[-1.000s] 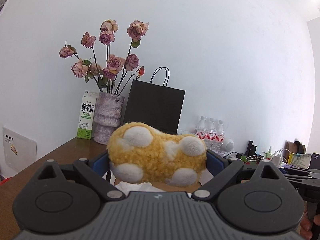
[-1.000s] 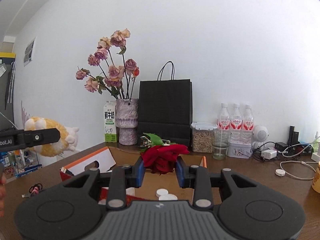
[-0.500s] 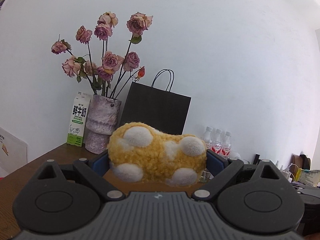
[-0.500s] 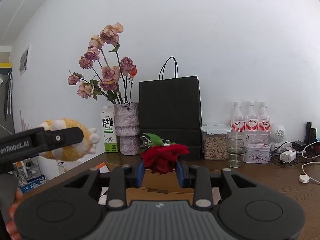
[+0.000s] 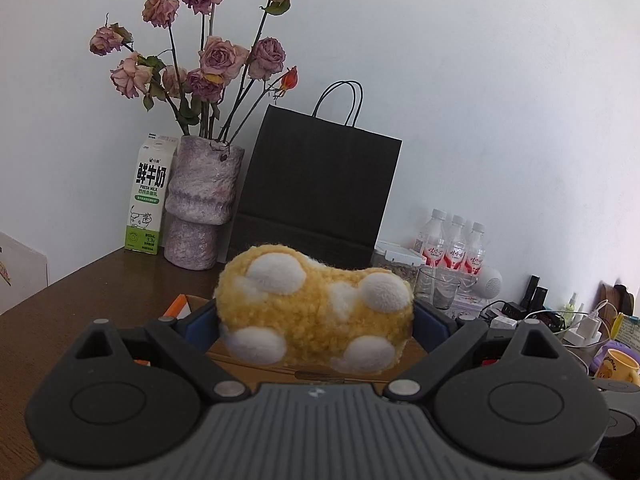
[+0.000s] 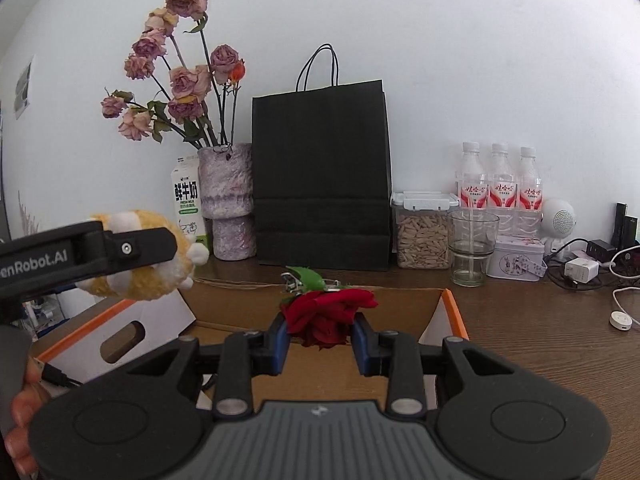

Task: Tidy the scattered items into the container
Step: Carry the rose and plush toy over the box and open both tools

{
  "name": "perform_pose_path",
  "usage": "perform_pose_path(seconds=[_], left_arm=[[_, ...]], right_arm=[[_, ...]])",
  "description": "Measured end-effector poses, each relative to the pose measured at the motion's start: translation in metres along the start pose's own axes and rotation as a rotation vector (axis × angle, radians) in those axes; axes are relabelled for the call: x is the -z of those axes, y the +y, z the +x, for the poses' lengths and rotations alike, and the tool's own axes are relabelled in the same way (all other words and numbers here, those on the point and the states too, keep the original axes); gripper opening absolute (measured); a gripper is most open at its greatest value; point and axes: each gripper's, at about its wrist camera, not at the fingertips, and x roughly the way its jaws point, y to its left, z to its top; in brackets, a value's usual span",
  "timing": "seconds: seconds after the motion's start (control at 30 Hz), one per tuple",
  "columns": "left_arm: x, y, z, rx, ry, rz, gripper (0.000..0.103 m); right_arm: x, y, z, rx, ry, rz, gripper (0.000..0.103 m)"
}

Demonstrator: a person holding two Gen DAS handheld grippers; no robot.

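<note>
I hold the left tool (image 5: 316, 320) closed on the plush (image 5: 316, 312), a yellow toy with white spots, which fills the lower middle of the left view and sits pressed between both blue pads. In the right view this same tool enters from the left edge, with the plush above the left flap of the box (image 6: 452, 312). My right tool (image 6: 320, 336) is narrowed on the rose (image 6: 328, 316), a red one, in the lower middle of its frame; the pads touch the petals on both sides. The open cardboard box lies on the brown surface (image 6: 540, 320) just under both tools. Behind it, against the wall, stand a vase (image 6: 228, 204) and a black bag (image 6: 320, 176).
</note>
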Motion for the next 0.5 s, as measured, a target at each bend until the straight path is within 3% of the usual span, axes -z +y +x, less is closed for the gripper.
perform_pose_path(seconds=[0.37,0.5], left_arm=[[0.0070,0.0019,0.0054,-0.007,0.028,0.011,0.097],[0.0076,0.0007,0.0052,-0.009,0.032,0.020,0.099]], right_arm=[[0.0069,-0.0010,-0.0006,0.014,0.020,0.011,0.032],[0.0077,0.0000,0.0001,0.025,0.022,0.008,0.042]])
